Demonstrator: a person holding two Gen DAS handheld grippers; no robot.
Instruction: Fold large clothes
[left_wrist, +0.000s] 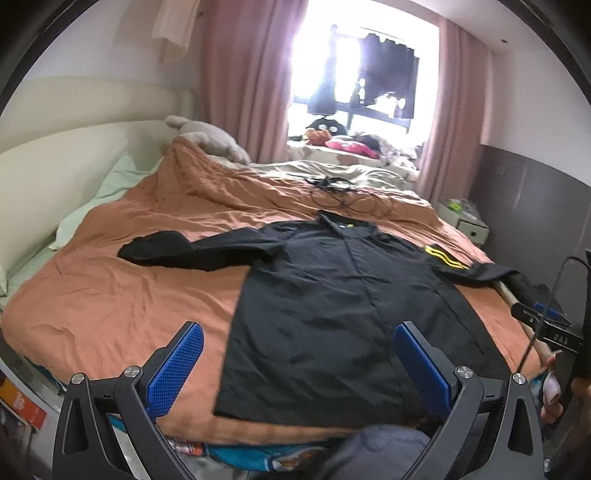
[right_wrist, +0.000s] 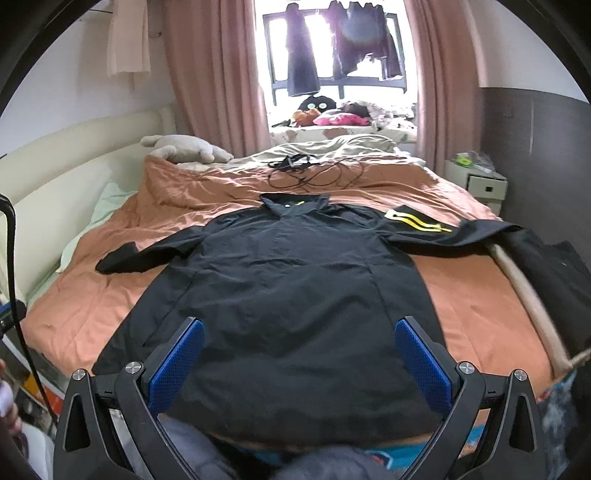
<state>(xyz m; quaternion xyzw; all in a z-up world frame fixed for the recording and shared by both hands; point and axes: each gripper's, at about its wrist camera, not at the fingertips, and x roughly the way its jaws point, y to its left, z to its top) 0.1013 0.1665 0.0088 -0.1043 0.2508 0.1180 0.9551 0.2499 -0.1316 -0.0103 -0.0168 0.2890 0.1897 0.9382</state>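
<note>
A large black jacket (left_wrist: 332, 295) lies flat on the orange bedspread (left_wrist: 129, 295), collar far, hem near, both sleeves spread out sideways. Its right sleeve carries yellow stripes (right_wrist: 413, 221). My left gripper (left_wrist: 299, 332) hovers open above the hem's left part, blue pads wide apart, holding nothing. My right gripper (right_wrist: 299, 328) also stands open over the jacket (right_wrist: 288, 295) near the hem, nothing between its fingers. The right gripper's body (left_wrist: 554, 332) shows at the left wrist view's right edge with a person's hand.
Black cables (right_wrist: 314, 173) lie on the bed beyond the collar. A plush toy (right_wrist: 184, 147) rests by the cream headboard (left_wrist: 55, 166). A wooden stick (right_wrist: 528, 295) and dark cloth lie at the bed's right edge. A nightstand (right_wrist: 476, 181) stands far right. Grey cloth (right_wrist: 221, 450) lies below the hem.
</note>
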